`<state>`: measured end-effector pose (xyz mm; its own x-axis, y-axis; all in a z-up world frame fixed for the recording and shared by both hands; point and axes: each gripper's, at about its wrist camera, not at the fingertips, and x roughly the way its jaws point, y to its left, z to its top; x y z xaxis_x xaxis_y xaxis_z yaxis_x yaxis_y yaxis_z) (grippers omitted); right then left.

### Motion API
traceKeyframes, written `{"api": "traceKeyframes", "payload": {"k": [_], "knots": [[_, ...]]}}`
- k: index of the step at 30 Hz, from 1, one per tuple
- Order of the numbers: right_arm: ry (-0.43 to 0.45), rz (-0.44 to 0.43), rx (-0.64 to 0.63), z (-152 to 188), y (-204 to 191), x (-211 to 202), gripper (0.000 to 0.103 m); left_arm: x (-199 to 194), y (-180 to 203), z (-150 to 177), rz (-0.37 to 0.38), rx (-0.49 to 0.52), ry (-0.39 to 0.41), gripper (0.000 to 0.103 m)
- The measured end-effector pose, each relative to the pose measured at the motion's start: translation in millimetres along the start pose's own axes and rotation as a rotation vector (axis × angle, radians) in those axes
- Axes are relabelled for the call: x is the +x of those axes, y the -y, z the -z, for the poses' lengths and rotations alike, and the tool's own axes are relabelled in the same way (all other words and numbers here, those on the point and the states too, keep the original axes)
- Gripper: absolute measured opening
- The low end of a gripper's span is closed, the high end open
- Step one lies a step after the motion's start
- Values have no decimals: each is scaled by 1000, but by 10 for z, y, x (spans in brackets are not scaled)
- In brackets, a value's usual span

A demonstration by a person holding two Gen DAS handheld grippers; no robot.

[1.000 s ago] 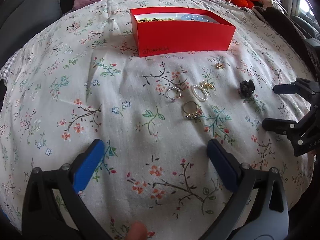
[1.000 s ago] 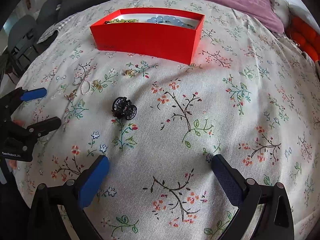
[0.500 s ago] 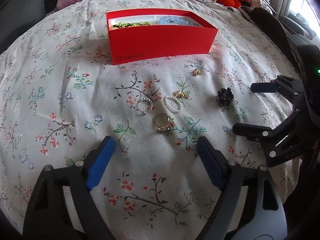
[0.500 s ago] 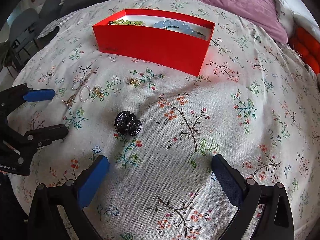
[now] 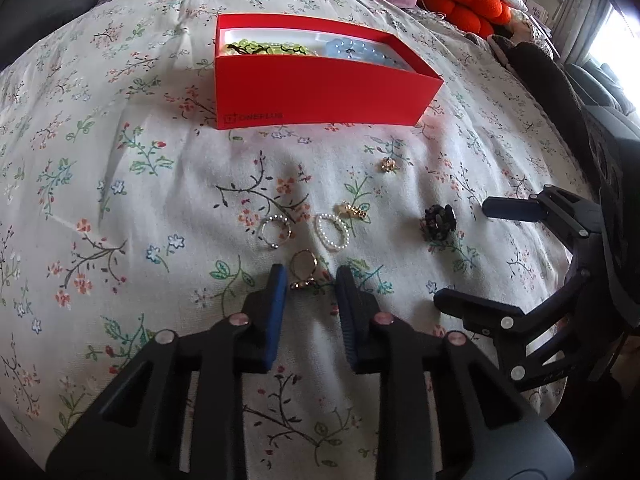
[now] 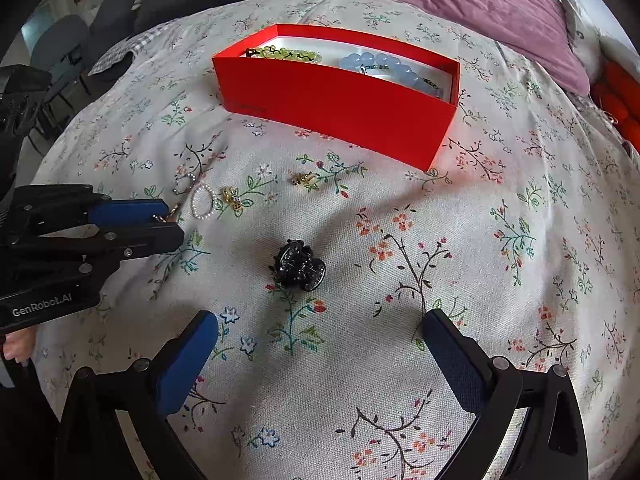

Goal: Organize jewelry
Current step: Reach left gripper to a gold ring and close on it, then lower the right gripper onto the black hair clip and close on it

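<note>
Floral bedspread (image 5: 120,184) carries a red box (image 5: 320,92) below a purple blanket (image 6: 480,4). Left gripper (image 5: 310,276) narrows around a gold ring (image 5: 303,270), not yet pinching; right gripper (image 6: 320,344) gapes wide.

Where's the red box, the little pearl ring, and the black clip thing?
red box (image 5: 320,92), left wrist view, on its front wall.
pearl ring (image 5: 332,232), left wrist view, on its beaded band.
black clip (image 6: 299,266), right wrist view, on its middle.

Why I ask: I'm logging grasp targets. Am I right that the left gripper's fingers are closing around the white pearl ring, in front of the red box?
Not the pearl ring. In the left wrist view, the left gripper brackets the gold ring, nearer than the pearl one. The red box does lie beyond.
</note>
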<state>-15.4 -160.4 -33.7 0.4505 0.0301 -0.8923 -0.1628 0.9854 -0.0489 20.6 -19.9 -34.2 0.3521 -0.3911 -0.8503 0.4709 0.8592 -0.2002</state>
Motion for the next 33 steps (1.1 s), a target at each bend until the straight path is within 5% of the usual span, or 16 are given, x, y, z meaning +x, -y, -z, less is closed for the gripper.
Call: {"api": "traceKeyframes", "payload": {"k": [5, 33], "knots": [[4, -8, -2, -49, -33, 7, 97, 17, 72, -6, -30, 39, -8, 14], [-2, -7, -26, -224, -74, 8, 28, -87, 51, -26, -62, 10, -57, 14]]}}
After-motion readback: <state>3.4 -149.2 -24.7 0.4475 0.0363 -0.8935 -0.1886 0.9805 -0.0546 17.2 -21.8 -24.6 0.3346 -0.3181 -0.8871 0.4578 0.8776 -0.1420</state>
